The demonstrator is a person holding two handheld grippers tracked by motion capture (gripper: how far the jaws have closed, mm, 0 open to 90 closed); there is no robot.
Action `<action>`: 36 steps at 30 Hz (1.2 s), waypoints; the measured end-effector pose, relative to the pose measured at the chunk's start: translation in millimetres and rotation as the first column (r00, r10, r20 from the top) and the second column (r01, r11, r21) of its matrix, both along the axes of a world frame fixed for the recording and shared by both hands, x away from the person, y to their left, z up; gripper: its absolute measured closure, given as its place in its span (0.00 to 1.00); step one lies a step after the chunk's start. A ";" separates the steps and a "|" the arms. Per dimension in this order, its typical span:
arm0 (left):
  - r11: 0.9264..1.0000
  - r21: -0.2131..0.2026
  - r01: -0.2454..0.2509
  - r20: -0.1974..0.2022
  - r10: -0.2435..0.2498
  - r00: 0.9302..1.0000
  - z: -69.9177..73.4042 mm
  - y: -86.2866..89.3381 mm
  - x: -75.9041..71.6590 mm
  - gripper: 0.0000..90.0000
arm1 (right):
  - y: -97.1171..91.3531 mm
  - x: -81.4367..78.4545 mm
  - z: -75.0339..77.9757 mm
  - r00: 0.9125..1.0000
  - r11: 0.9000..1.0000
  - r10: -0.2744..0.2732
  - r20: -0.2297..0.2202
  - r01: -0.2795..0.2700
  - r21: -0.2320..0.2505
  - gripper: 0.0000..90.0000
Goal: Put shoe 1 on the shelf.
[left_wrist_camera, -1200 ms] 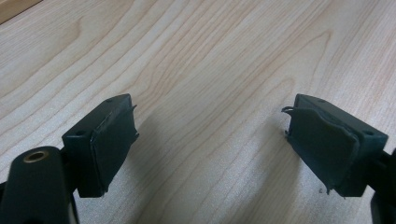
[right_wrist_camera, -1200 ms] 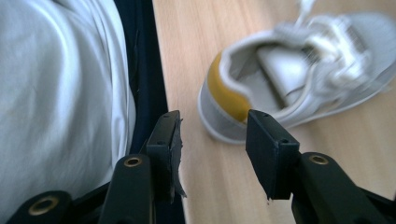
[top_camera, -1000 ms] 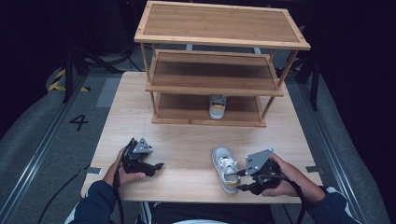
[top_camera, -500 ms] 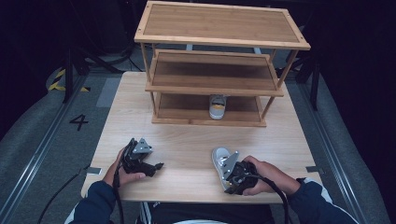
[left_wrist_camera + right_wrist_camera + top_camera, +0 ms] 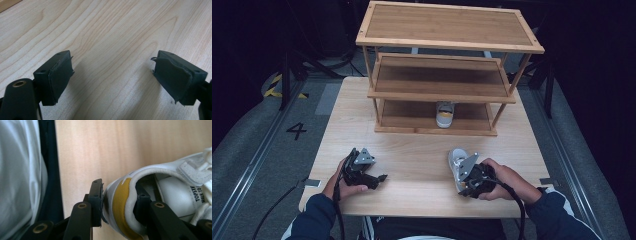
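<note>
Right gripper: jaws have just been closing and now clamp the heel of a white shoe; in the right gripper view one pad presses the outside of the heel at the yellow stripe, the other sits inside the collar.
Shoe in hand: lies on the table near its front edge, right of centre, toe toward the shelf.
Left gripper: jaws stand wide apart with nothing between them; it rests low over bare tabletop at front left, well apart from the shoe.
Second shoe: on the bottom level of the shelf, near the middle.
</note>
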State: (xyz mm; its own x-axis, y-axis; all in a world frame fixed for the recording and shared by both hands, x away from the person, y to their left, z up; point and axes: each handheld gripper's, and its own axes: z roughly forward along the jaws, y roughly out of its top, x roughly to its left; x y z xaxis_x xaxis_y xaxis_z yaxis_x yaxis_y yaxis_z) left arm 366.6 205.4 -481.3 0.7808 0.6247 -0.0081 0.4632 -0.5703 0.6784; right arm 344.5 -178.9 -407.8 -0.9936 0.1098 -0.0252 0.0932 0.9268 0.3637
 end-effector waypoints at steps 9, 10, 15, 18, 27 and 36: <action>1.000 0.000 0.000 0.000 0.000 1.000 0.0 0.0 0.0 0.17 | -14.1 40.9 17.7 0.996 0.998 -0.065 0.066 0.065 0.004 0.75; 1.000 0.000 0.000 0.000 0.000 1.000 0.0 0.0 0.0 0.17 | -14.8 45.7 18.4 0.995 0.998 -0.065 0.072 0.065 0.003 0.75; 1.000 0.000 0.000 0.000 0.000 1.000 0.0 0.0 0.0 0.17 | -15.9 78.1 21.4 0.990 0.995 -0.103 0.097 0.102 0.013 0.75; 1.000 0.000 0.000 0.000 0.000 1.000 0.0 0.0 0.0 0.17 | -13.3 97.7 20.3 0.989 0.992 -0.125 0.084 0.124 0.012 0.75; 1.000 0.000 0.000 0.000 0.000 1.000 0.0 0.0 0.0 0.17 | 0.3 148.2 8.3 0.981 0.981 -0.190 0.045 0.191 -0.018 0.75; 1.000 0.000 0.000 0.000 0.000 1.000 0.0 0.0 0.0 0.17 | 4.6 175.3 -3.3 0.973 0.973 -0.226 0.048 0.228 -0.033 0.71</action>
